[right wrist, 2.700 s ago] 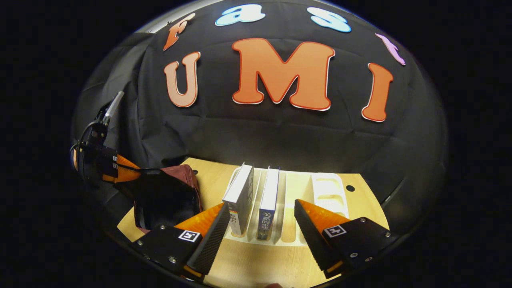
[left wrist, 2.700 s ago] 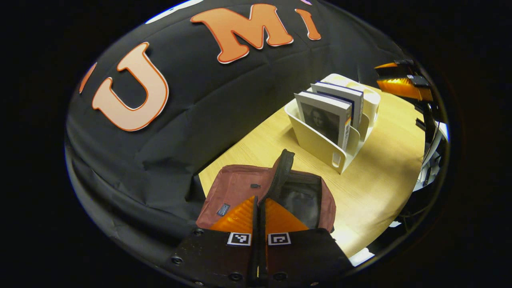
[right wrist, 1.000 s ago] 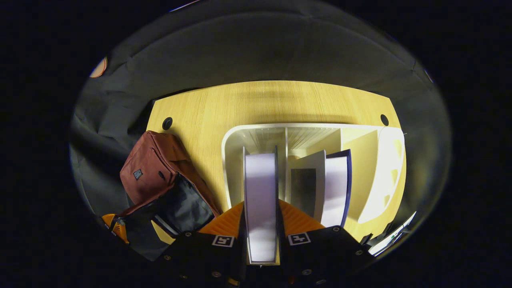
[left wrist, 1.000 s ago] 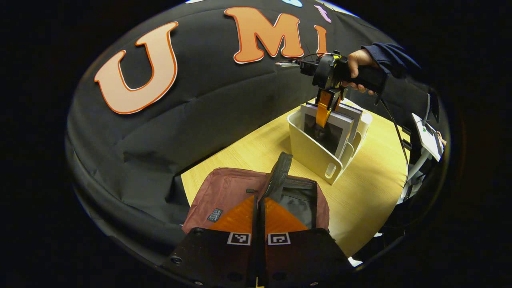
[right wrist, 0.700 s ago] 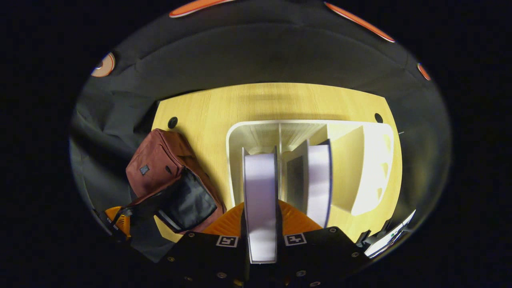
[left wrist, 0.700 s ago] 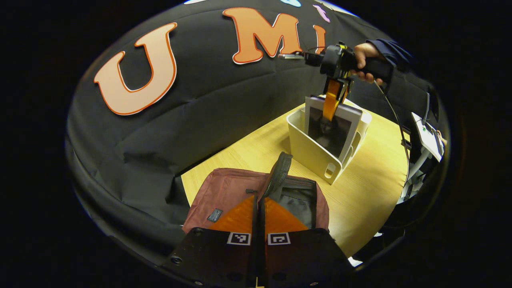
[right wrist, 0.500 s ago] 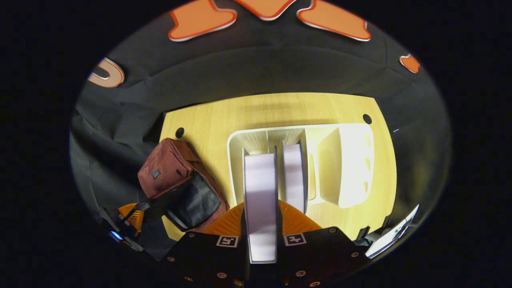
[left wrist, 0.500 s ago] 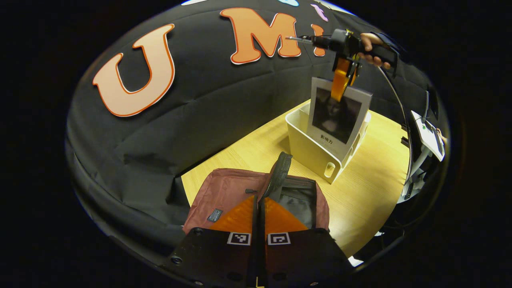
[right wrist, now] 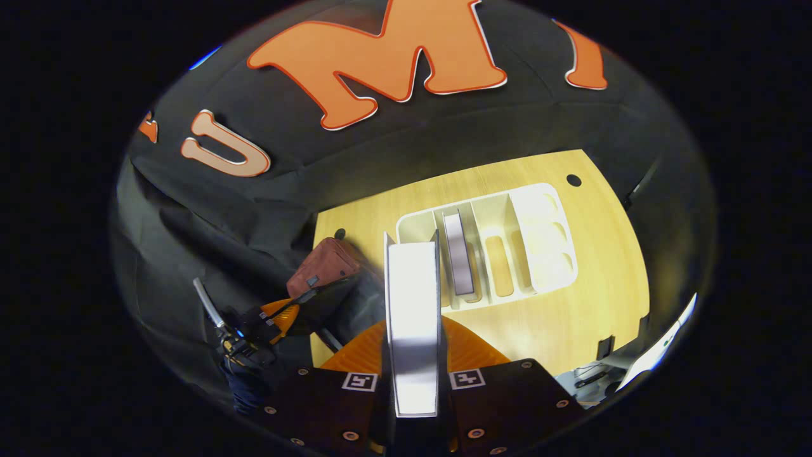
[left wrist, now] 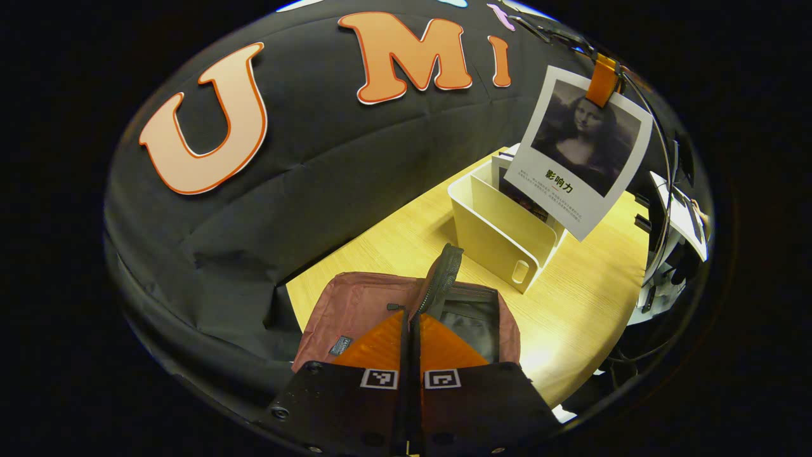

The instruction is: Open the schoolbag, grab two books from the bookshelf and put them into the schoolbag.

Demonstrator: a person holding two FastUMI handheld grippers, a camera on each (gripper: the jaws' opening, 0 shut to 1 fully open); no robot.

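Above the tabletop [left wrist: 571, 304], a book [right wrist: 412, 317] is clamped by the right gripper [right wrist: 412, 374]; the left gripper [left wrist: 409, 355], jaws closed on the flap, should be kept holding the schoolbag [left wrist: 361, 304] open.

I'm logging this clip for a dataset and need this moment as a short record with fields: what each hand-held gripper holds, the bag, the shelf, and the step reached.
left hand-held gripper: shut on the schoolbag's flap, holding it up
right hand-held gripper: shut on a book, lifted clear above the bookshelf
schoolbag: maroon, on the table, mouth open
bookshelf: white, one second book standing in a slot
step: first book out, not yet in the bag
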